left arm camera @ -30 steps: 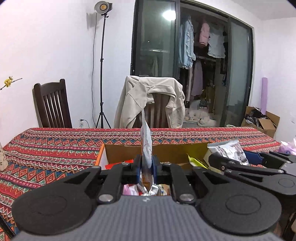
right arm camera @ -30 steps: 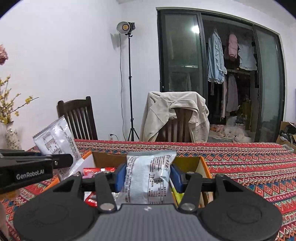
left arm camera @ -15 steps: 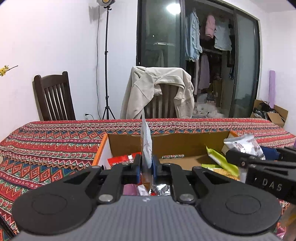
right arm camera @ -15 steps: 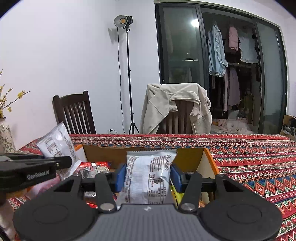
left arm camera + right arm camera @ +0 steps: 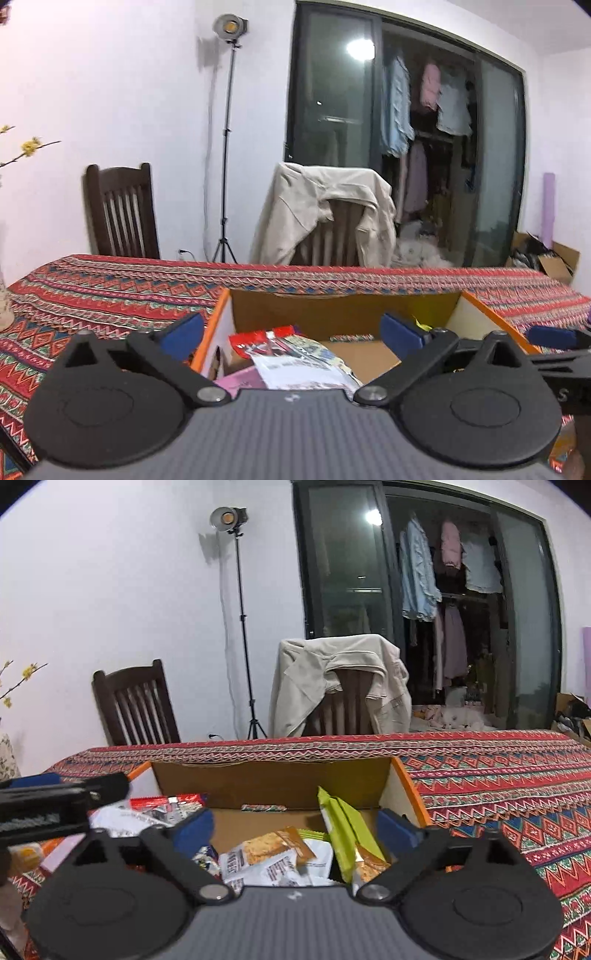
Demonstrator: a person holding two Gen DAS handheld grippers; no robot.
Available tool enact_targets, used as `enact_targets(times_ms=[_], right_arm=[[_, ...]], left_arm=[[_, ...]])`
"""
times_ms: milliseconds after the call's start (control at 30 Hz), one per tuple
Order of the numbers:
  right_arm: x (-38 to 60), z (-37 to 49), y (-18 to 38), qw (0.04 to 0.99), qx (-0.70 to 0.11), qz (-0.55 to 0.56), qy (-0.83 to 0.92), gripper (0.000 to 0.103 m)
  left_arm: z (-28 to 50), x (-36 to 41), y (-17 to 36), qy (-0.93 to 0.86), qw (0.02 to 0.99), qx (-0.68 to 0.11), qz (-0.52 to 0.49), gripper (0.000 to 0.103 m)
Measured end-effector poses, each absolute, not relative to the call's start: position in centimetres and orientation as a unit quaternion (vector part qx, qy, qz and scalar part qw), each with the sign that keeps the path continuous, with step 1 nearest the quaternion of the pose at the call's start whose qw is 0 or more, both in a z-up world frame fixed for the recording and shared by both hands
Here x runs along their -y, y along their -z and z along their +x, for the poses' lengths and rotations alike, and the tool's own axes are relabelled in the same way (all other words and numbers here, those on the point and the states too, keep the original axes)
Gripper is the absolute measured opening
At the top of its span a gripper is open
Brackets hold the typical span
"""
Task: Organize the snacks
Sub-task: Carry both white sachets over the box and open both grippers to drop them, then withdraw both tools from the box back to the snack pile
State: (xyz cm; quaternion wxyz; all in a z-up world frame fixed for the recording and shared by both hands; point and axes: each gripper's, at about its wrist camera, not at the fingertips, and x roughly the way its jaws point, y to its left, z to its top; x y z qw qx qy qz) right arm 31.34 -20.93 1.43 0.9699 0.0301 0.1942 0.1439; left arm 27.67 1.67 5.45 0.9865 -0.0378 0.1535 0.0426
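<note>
An open cardboard box (image 5: pixel 332 310) with orange edges sits on the patterned tablecloth. My left gripper (image 5: pixel 291 329) hangs over its left half, jaws opening wide with nothing pressed between the pads. Below it lie a red packet (image 5: pixel 258 338) and a white printed packet (image 5: pixel 299 363). My right gripper (image 5: pixel 295 828) hovers over the right half of the box (image 5: pixel 269 782), also opening and holding nothing. Under it lie a white packet (image 5: pixel 295 867), a cracker packet (image 5: pixel 273 849) and a green packet (image 5: pixel 343 834) leaning upright. Each gripper shows at the edge of the other's view.
The table with its red patterned cloth (image 5: pixel 498 775) stretches right and left of the box. Behind it stand a dark wooden chair (image 5: pixel 118 214), a light stand (image 5: pixel 225 147) and a chair draped with a beige jacket (image 5: pixel 325 210). A vase (image 5: pixel 3 310) stands at the far left.
Both grippers have sunk toward the box and opened. The thin packet left the left jaws and the white packet left the right jaws; both now lie in the box.
</note>
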Motion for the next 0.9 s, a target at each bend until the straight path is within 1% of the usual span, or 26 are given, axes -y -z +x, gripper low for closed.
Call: enact_targets(times_ms=[633, 900], right_arm=[[21.1, 30.4, -1.5, 0.974, -0.178, 0.028, -0.137, 0.103], [21.8, 29.0, -3.3, 0.974, -0.163, 0.050, -0.149, 0.103]], left_arm=[[27.6, -1.9, -5.6, -0.062, 0.983, -0.168, -0.038, 0.103], [26.3, -2.2, -7.8, -0.064, 0.983, -0.165, -0.052, 0.103]])
